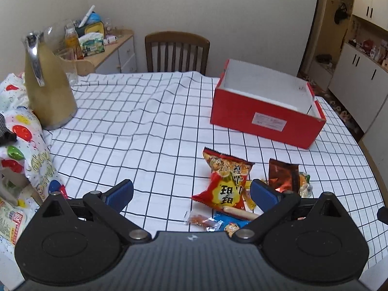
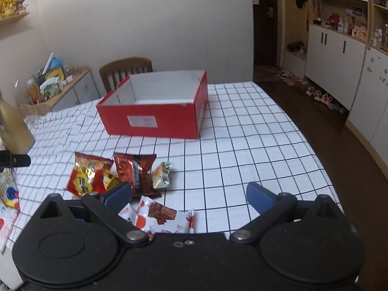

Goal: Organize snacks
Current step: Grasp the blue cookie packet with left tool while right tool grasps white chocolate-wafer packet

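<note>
**Snack packets lie loose before two open hand-held grippers**

The left hand-held gripper hovers with its blue-padded fingers spread wide, holding nothing. A red and yellow crinkled snack bag lies between and just beyond its fingertips, with a thin sausage stick and a small clear-wrapped orange sweet nearer the gripper body. A dark brown foil packet sits just behind the right finger.

The right hand-held gripper is likewise wide open and empty. A white and red flat wrapper lies between its fingers, close to the left one. The brown foil packet, the red and yellow bag and a small green and orange pouch lie just ahead, to the left.

Further back on the tabletop's white black-gridded cloth stands an open red cardboard box with a white interior, well apart from the snacks. A tan insulated jug stands at the left. A wooden slat-back chair sits against the cream wall, and white cabinets line the right side.
</note>
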